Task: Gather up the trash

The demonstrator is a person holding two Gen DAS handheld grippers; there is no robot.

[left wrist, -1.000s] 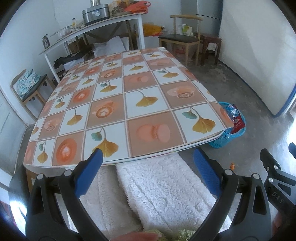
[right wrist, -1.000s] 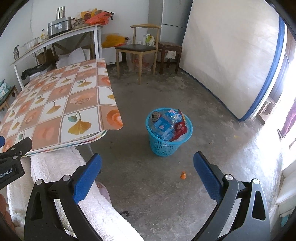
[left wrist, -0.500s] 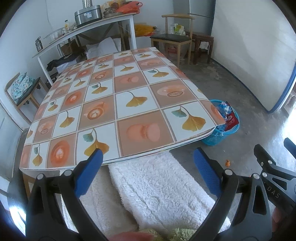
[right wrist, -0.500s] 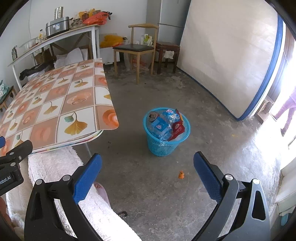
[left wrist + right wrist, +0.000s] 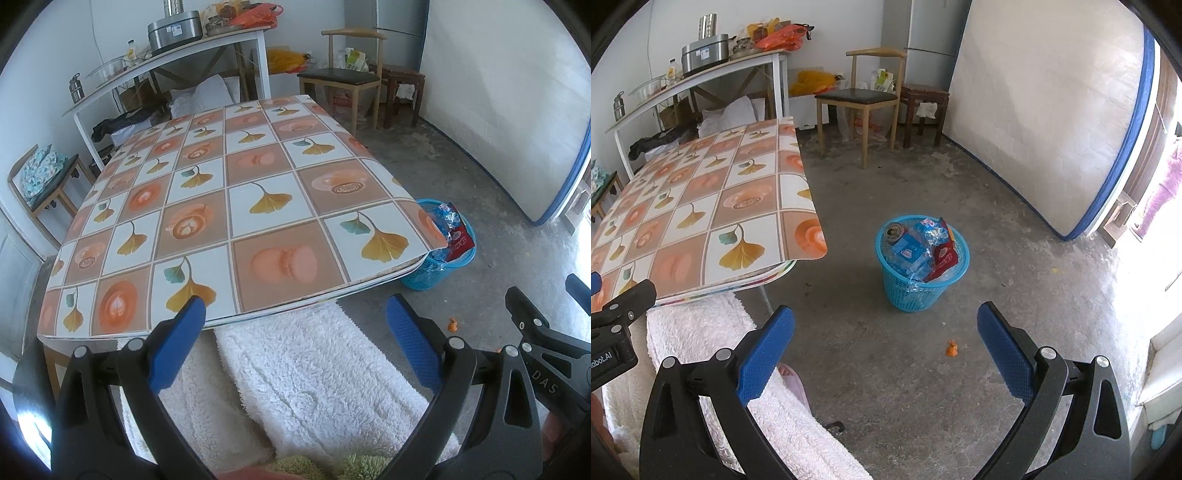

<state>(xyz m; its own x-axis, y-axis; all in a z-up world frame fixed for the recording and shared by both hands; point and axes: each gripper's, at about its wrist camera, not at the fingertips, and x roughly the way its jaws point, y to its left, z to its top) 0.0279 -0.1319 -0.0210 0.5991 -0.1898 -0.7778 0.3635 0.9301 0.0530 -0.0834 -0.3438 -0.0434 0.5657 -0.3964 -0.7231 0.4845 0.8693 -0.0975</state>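
Note:
A blue plastic basket (image 5: 916, 291) stands on the concrete floor right of the table, filled with crushed bottles, a can and a red wrapper (image 5: 943, 256). It also shows in the left wrist view (image 5: 428, 277), partly hidden behind the table corner. A small orange scrap (image 5: 951, 349) lies on the floor in front of the basket. My left gripper (image 5: 293, 325) is open and empty, held in front of the table's near edge. My right gripper (image 5: 884, 328) is open and empty, above the floor short of the basket.
The table (image 5: 236, 206) has a ginkgo-patterned cloth. A white fluffy cover (image 5: 306, 376) lies under my grippers. A wooden chair (image 5: 860, 99) and a stool (image 5: 925, 107) stand at the back. A mattress (image 5: 1045, 122) leans on the right wall. A shelf table (image 5: 166, 66) holds pots.
Both grippers have drawn back a little from the table and basket, which look slightly farther away. Both stay open and empty.

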